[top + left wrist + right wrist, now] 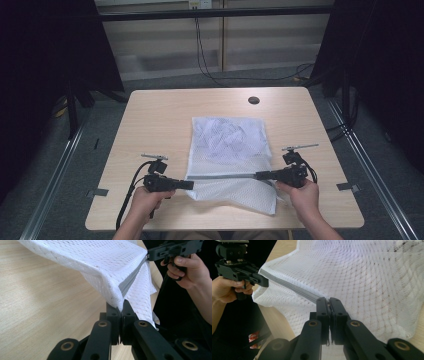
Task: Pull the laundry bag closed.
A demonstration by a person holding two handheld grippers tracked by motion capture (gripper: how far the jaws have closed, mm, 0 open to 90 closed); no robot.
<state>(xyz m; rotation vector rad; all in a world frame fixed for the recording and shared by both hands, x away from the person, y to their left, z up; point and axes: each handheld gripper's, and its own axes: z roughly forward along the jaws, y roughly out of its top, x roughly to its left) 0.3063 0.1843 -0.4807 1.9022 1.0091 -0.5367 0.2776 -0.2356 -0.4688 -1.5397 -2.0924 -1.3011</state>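
Mesh bag lies stretched between my two grippers near the front edge of the table, its grey zipper pulled taut into a straight line. My left gripper is clamped tight on the zipper's left end, where the left gripper view shows the cloth pinched between closed jaws; my right gripper is closed just as tight on the right end, seemingly at the slider, though I cannot make out the tab itself. By my reading the step in hand is working the zipper: one end anchored, the other ready to travel. The next move calls for a steady pull along the zipper line while the left holds firm. Farther back, the bag's bulging body, something crumpled inside, rests toward the table's middle. Beyond it, a dark round hole sits near the far edge, well apart. Nothing blocks the pull.
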